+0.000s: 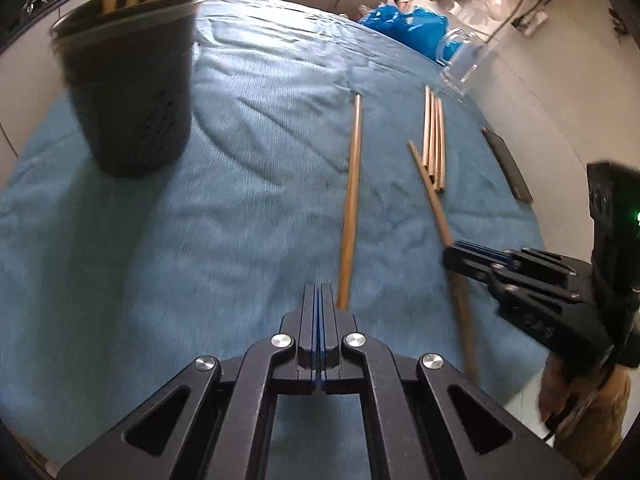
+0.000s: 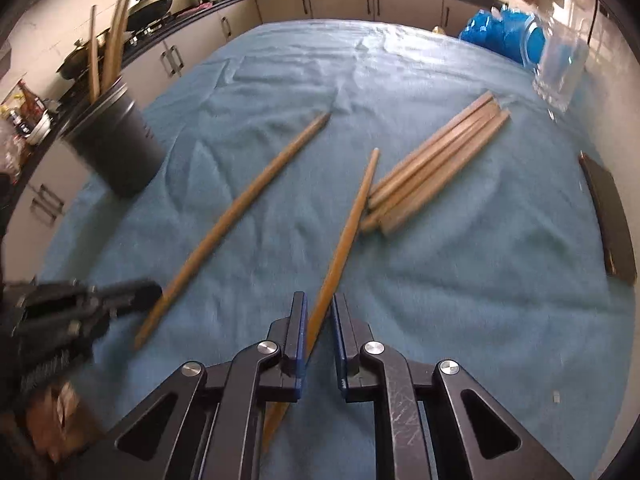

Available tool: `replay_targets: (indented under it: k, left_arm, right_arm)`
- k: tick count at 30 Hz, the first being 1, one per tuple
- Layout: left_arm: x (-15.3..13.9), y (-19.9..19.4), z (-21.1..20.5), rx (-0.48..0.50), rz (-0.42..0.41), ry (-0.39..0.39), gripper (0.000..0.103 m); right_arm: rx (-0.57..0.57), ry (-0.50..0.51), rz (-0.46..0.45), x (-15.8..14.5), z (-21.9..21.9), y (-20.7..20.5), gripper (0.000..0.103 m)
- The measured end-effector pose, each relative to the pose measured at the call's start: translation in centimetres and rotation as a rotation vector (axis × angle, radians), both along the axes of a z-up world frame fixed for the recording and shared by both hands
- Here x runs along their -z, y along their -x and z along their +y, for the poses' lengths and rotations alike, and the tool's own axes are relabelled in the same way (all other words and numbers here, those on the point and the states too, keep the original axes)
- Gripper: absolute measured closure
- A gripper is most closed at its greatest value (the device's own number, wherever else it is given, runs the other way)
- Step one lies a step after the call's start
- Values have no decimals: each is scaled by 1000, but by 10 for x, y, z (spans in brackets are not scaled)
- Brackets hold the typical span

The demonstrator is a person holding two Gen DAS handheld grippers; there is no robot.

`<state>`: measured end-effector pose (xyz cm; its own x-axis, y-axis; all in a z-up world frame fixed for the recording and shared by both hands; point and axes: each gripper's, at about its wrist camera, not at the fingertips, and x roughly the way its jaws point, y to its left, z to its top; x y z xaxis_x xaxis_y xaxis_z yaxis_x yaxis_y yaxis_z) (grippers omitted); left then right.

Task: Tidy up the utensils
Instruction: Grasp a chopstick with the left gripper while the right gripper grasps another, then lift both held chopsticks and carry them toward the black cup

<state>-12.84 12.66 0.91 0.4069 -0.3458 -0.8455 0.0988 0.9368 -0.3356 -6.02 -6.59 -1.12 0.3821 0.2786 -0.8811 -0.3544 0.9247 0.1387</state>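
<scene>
Two loose near on cloth (image 2: 460, 300): left chopstick (image 2: 240, 208), right chopstick (image 2: 348, 220); bundle (image 2: 436, 164) far right, cup (image 2: 116, 148) far left, likely their home. Straddles right chopstick with right gripper (image 2: 319, 320), fingers slightly apart, probably to pinch. Holds left gripper (image 1: 319, 300) fingers together, empty, just beside left chopstick's near end.

Left gripper (image 1: 319, 296) sits over the cloth (image 1: 240, 220), one chopstick (image 1: 351, 200) just right of its tips, holder (image 1: 128, 80) ahead-left. Right gripper (image 2: 319, 312) straddles another chopstick (image 2: 344, 236); the bundle (image 2: 436, 168) lies ahead-right.
</scene>
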Motion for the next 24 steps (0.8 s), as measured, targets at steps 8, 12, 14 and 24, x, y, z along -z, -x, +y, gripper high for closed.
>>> replay_targets:
  k: [8, 12, 14, 24]
  left_arm:
    - [-26, 16, -7, 79, -72, 0, 103]
    - [-32, -20, -32, 109, -81, -89, 90]
    - [-27, -44, -46, 117, -61, -133, 90]
    - [-5, -138, -88, 78, 22, -316, 90]
  right_arm:
    - [-42, 96, 43, 0, -48, 47, 90]
    - [-27, 84, 52, 0, -55, 39, 86]
    - [-29, 101, 52, 0, -50, 30, 86]
    - [-88, 182, 176, -2, -29, -18, 86]
